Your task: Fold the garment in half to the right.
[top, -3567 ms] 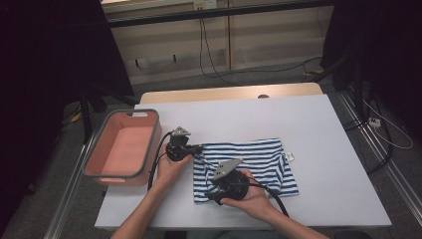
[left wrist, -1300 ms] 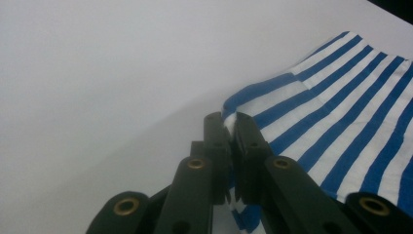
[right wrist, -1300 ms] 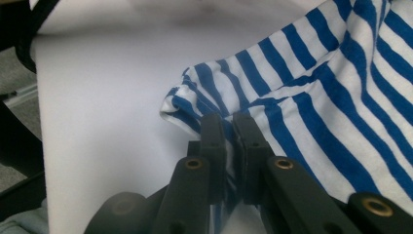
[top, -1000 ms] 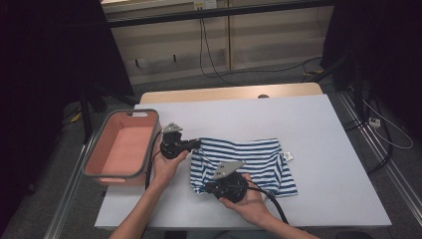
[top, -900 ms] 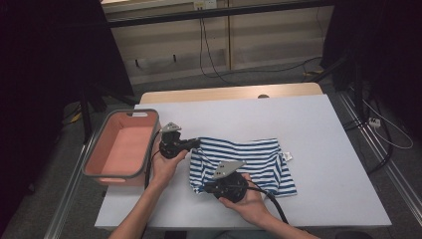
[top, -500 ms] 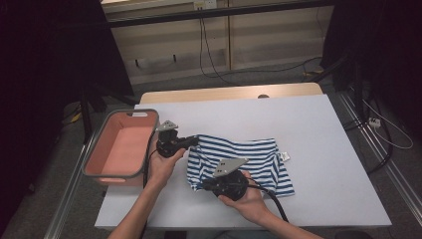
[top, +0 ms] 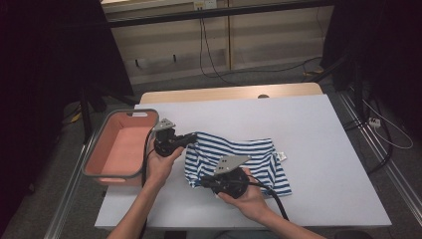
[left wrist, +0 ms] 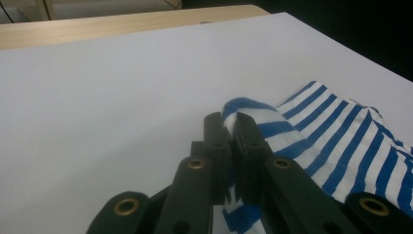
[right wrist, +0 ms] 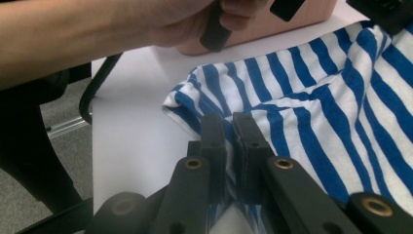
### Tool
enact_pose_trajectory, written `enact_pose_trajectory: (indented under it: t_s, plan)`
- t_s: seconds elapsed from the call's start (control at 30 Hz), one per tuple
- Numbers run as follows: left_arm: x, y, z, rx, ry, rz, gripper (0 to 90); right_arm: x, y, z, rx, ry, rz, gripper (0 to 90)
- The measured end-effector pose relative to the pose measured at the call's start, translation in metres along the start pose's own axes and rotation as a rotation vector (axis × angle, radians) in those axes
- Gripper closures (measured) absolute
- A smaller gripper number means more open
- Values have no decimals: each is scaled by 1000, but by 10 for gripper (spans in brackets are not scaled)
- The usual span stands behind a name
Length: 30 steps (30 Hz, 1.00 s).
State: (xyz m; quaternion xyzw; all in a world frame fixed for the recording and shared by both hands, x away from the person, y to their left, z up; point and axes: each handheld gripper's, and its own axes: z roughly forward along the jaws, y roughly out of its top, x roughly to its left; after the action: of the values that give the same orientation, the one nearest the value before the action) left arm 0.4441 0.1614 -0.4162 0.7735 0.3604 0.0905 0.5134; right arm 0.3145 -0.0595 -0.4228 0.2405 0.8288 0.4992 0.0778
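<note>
1. The striped cloth (top: 234,159) lies on the white table (top: 318,139), at 3 o'clock from the pink bin (top: 119,149).
2. The left gripper (top: 191,138) pinches its 10 o'clock corner tight.
3. The right gripper (top: 203,182) pinches its 7 o'clock edge tight.

clear: table (top: 318,129) far and right side | obstacle: pink bin (top: 122,149) at left edge

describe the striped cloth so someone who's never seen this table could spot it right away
On the white table, look at the near middle, just right of the pink bin at the left edge. The striped cloth lies there rumpled, blue and white. It is the only fabric, pinched by the left tool and the right tool.
</note>
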Motion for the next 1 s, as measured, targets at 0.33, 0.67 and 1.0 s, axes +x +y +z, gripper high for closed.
enact_pose_trajectory:
  t_s: [0.33, 0.67, 1.0]
  plan:
    - [1, 2, -6, -25, 8, -6, 860, -1, 6, -3, -24, 9, -20, 847]
    - [0, 5, -12, -34, 12, 8, 860, 2, 11, -1, -28, 27, -28, 847]
    - [2, 9, -21, -41, 26, 0, 860, 6, 17, -1, -43, 24, -40, 847]
